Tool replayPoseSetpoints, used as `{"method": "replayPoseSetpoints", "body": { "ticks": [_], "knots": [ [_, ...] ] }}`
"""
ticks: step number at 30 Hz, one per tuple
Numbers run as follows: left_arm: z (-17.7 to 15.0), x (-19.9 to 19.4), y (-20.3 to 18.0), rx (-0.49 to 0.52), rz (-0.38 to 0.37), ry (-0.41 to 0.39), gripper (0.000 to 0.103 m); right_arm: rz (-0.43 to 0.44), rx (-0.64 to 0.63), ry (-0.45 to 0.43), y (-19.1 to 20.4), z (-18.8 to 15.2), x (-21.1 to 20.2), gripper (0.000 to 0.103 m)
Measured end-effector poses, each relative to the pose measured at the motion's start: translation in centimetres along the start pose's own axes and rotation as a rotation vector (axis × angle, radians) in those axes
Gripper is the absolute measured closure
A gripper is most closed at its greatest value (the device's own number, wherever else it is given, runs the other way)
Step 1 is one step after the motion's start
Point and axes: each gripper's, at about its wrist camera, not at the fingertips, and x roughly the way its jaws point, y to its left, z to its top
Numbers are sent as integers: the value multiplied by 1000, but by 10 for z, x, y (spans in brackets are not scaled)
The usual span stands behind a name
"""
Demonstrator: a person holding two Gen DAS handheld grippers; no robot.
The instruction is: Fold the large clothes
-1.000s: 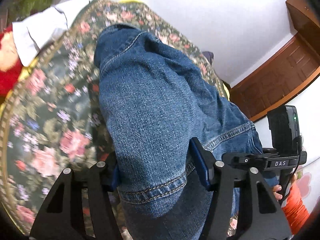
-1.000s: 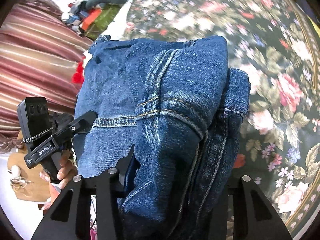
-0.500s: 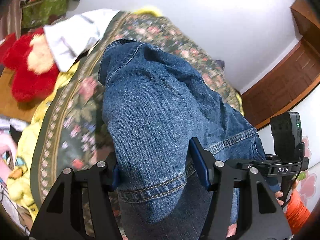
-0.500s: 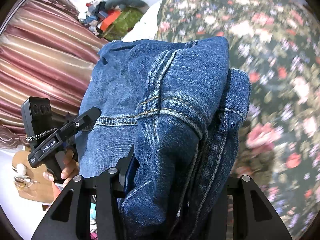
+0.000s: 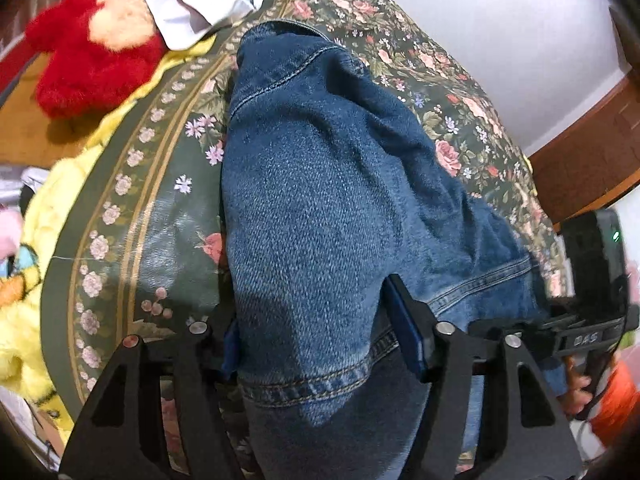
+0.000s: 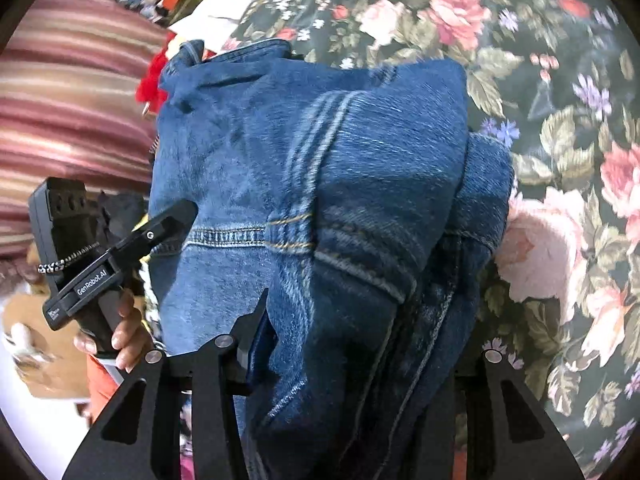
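Over floral bedspread (image 5: 168, 216), gripped denim garment (image 5: 320, 200)

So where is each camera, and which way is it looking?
Left wrist: sits on the left gripper, looking down along its jaws at the denim jacket over the floral bedspread.
Right wrist: sits on the right gripper, looking down likewise; the left hand shows.
Shared: jacket, bedspread, red plush toy.

Both grippers are matte black with triangle cutouts, silver screws and blue pads, the left gripper (image 6: 172, 220) says "GenRobot.AI" in white, orange sleeve (image 6: 100, 376) behind it.
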Motion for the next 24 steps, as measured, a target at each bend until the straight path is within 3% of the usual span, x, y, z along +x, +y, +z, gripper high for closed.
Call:
{"method": "replayPoseSetpoints", "body": {
  "ticks": [4,10,14,16,18,20,23,24],
  "knots": [
    [-3,-7,-13,45,76,-14,35,-20,-28,33,0,2,-4,46],
    [-16,-32,-44,201,277,-92,36,-83,-99,23,2,-7,-33,38],
    [-33,-48,-60,251,267,-134,35,-151,-189,-48,18,-23,-61,30],
    [-43,-48,-66,270,269,-137,35,-200,-240,-111,27,-31,-73,12],
    [-51,-41,-71,287,282,-116,31,-233,-277,-155,34,-38,-78,1],
    [-61,-30,-71,305,320,-79,27,-260,-304,-142,35,-42,-71,1],
    [-73,-28,-63,310,357,-92,11,-331,-320,-85,26,-51,-50,1],
    [-75,-30,-60,300,356,-90,11,-341,-319,-75,21,-54,-47,1]
  ]
}}
